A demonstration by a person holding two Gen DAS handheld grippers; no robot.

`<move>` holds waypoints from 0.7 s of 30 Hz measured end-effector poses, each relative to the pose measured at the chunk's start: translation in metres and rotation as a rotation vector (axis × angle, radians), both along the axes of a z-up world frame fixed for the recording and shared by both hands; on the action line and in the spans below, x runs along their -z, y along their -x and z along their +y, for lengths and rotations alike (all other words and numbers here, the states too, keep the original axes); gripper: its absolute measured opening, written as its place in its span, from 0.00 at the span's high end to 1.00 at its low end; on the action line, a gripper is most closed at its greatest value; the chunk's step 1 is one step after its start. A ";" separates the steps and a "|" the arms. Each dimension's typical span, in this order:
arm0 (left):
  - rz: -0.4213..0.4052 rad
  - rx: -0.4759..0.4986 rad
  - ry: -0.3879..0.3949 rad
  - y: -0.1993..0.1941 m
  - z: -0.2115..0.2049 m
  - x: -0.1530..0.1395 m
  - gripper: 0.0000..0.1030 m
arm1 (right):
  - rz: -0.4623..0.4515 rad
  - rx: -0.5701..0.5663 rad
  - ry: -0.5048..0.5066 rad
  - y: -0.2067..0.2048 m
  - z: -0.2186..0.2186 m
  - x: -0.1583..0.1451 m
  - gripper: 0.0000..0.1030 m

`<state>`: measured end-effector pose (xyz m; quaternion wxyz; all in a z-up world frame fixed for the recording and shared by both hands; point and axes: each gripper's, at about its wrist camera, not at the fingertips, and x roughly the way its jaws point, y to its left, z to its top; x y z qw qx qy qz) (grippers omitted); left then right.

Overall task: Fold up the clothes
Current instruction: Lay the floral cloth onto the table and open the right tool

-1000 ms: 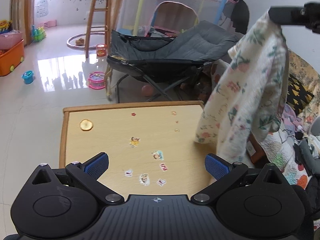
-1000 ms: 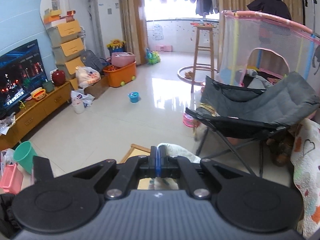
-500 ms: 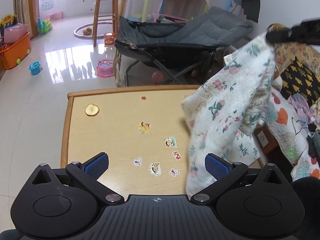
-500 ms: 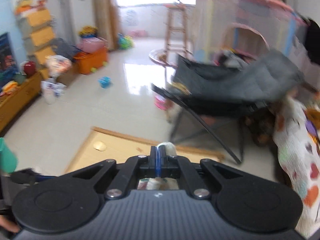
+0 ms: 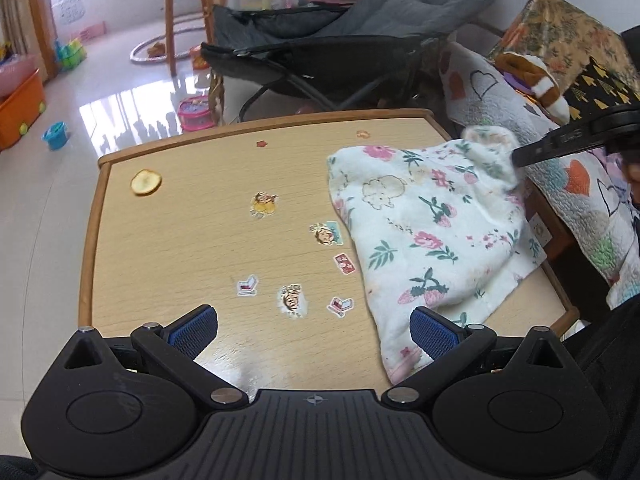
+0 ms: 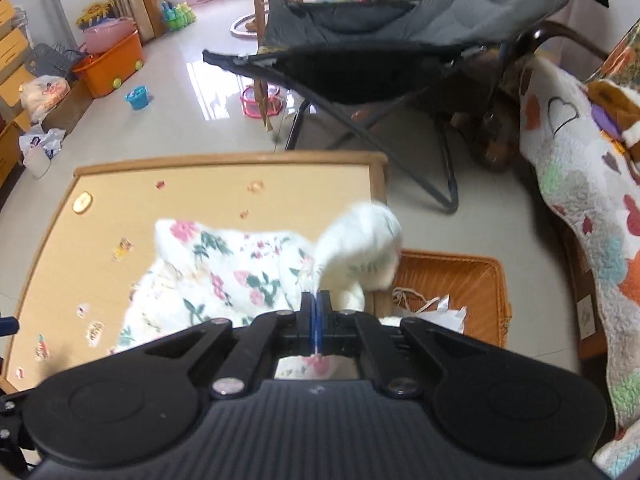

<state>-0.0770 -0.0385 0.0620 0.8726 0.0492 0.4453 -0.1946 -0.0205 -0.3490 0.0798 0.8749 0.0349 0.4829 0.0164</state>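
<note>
The right gripper point(image 6: 315, 312) has its blue pads pressed together on a bunched fold of the floral garment point(image 5: 432, 228), a soft white fleecy cloth printed with pink flowers, green leaves and strawberries. The cloth rises in a small peak at the pinch; the rest lies crumpled over the right side of the wooden table point(image 5: 192, 200), one edge reaching the table's right rim. The left gripper point(image 5: 312, 330) hovers low over the near edge with its ribbed blue pads spread wide and nothing between them; the right pad sits just beside the garment's near corner. Cartoon stickers point(image 5: 326, 234) dot the pale laminate top, their print too small to read. Beside the table stands an orange wicker basket point(image 6: 480, 276).
</note>
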 end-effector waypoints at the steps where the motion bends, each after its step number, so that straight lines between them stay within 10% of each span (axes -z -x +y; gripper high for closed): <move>1: 0.003 0.008 0.005 0.001 -0.002 0.001 0.00 | 0.010 0.001 0.002 -0.003 -0.001 0.006 0.99; 13: -0.037 -0.035 0.180 0.016 0.010 0.027 0.00 | 0.078 -0.022 0.027 -0.017 0.017 0.050 0.99; 21: -0.128 0.024 -0.014 0.022 -0.007 0.022 0.00 | 0.059 -0.042 0.051 -0.013 0.025 0.051 0.96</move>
